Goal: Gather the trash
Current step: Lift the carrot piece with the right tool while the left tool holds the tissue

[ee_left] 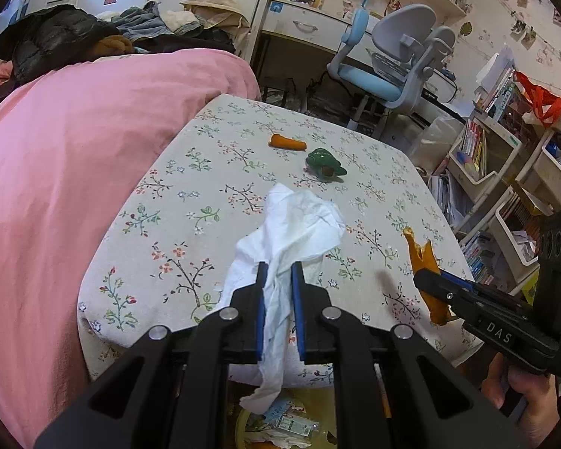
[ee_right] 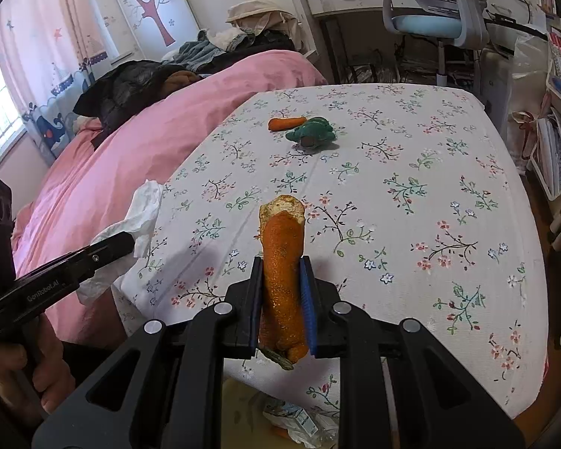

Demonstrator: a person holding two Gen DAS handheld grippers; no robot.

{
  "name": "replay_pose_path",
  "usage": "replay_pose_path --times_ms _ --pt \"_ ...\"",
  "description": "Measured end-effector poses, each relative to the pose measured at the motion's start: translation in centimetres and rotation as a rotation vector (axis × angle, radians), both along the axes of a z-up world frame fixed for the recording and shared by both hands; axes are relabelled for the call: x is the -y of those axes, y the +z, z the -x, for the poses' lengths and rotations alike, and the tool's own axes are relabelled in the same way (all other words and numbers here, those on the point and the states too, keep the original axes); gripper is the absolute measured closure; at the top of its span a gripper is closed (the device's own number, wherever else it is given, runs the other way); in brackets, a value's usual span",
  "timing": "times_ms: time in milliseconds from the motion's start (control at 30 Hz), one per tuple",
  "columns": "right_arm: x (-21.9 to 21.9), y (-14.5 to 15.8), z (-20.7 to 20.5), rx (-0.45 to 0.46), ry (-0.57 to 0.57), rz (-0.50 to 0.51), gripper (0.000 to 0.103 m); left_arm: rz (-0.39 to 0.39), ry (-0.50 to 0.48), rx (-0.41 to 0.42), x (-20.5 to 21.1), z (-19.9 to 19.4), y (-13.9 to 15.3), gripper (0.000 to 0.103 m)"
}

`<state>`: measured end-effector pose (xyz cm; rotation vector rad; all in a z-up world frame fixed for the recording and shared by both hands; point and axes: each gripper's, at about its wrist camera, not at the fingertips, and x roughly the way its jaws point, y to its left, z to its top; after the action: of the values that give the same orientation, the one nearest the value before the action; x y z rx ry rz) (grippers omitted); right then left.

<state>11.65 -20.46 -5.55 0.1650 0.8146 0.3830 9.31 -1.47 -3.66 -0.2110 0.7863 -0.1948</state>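
Note:
My left gripper (ee_left: 279,269) is shut on a crumpled white tissue (ee_left: 295,224), held over the near edge of the floral table (ee_left: 205,202). The tissue hangs down past the fingers. My right gripper (ee_right: 281,263) is shut on a strip of orange peel (ee_right: 282,262), held upright above the table's near edge. In the left wrist view the right gripper (ee_left: 426,277) with the peel (ee_left: 422,254) is at the right. In the right wrist view the left gripper (ee_right: 127,243) with the tissue (ee_right: 142,209) is at the left. A yellow bin (ee_left: 280,422) with trash sits below; it also shows in the right wrist view (ee_right: 299,419).
A carrot (ee_left: 287,142) and a green toy turtle (ee_left: 325,164) lie at the table's far side. A pink bed (ee_left: 74,168) with piled clothes lies to the left. A blue desk chair (ee_left: 389,67) and bookshelves (ee_left: 505,157) stand behind and to the right.

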Motion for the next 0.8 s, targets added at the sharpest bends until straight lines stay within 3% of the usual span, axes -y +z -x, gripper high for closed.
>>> replay_pose_path --times_ms 800 --pt "-0.31 -0.27 -0.21 -0.006 0.014 -0.005 0.085 -0.009 -0.003 0.001 0.36 0.21 -0.15 0.090"
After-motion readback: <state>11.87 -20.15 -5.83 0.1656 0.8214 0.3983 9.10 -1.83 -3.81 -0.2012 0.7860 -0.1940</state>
